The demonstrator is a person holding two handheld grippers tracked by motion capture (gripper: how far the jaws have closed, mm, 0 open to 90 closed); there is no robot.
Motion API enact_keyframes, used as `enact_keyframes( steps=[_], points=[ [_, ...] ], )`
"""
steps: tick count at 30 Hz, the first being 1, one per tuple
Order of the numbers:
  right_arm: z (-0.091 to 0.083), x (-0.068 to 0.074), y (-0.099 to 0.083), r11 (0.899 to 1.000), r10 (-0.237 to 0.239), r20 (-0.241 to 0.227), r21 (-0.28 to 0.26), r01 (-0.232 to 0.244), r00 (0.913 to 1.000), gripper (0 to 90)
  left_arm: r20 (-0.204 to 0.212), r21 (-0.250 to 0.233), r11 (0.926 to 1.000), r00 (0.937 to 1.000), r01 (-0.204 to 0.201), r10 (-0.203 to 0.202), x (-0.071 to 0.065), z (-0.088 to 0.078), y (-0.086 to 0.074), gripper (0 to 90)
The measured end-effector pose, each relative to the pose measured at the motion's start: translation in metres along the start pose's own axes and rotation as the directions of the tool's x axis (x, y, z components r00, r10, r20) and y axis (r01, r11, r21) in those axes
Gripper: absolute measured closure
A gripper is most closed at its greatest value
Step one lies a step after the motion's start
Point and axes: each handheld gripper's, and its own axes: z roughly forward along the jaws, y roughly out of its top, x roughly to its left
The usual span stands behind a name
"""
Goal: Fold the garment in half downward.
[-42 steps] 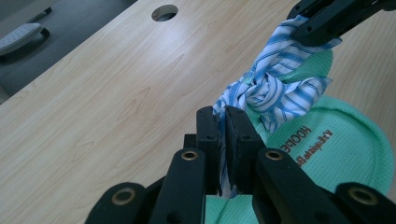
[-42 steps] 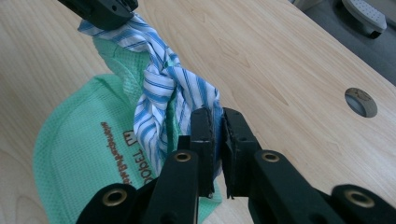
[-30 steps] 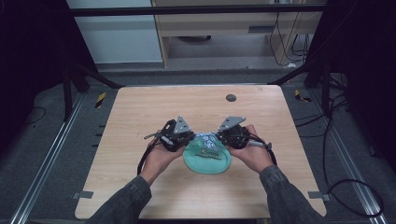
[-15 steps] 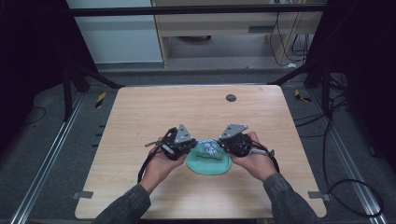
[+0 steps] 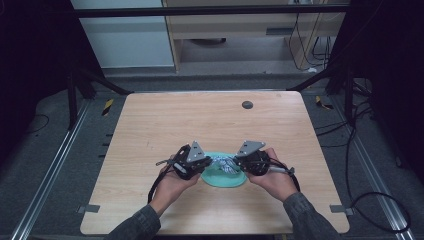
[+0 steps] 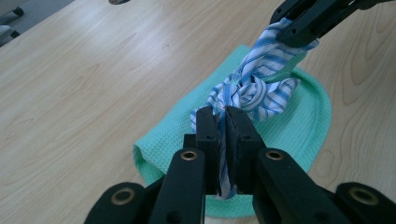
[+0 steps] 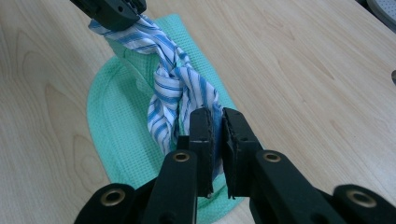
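A blue-and-white striped cloth [image 6: 252,88] is twisted into a knot and stretched between both grippers above a mint green waffle cloth [image 5: 223,177] lying on the table. My left gripper [image 6: 224,116] is shut on one end of the striped cloth [image 7: 173,88]. My right gripper [image 7: 215,120] is shut on the other end. In the high view the left gripper [image 5: 206,165] and right gripper [image 5: 239,164] face each other over the green cloth [image 7: 116,116], near the table's front middle.
The wooden table [image 5: 165,120] has a small dark round disc [image 5: 247,104] near its far edge. Black frame bars and cables surround the table on the floor.
Both hands and the cloths have shifted slightly toward the table's front edge. The grippers stay close together over the green cloth.
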Motion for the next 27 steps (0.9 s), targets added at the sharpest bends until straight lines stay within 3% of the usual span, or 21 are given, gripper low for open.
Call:
enact_keyframes(
  steps=[22, 27],
  points=[
    [-0.004, 0.023, -0.021, 1.0, -0.006, -0.04, 0.007, 0.006, 0.9992, 81.8, 0.038, -0.001, 1.0, 0.9993, -0.001, 0.001, -0.018, -0.006, -0.016, 84.7],
    [-0.004, 0.025, -0.024, 1.0, -0.002, -0.042, 0.022, 0.003, 0.9991, 71.0, 0.047, 0.0, 0.9999, 0.9988, -0.012, 0.012, -0.022, -0.005, -0.016, 84.7]
  ],
)
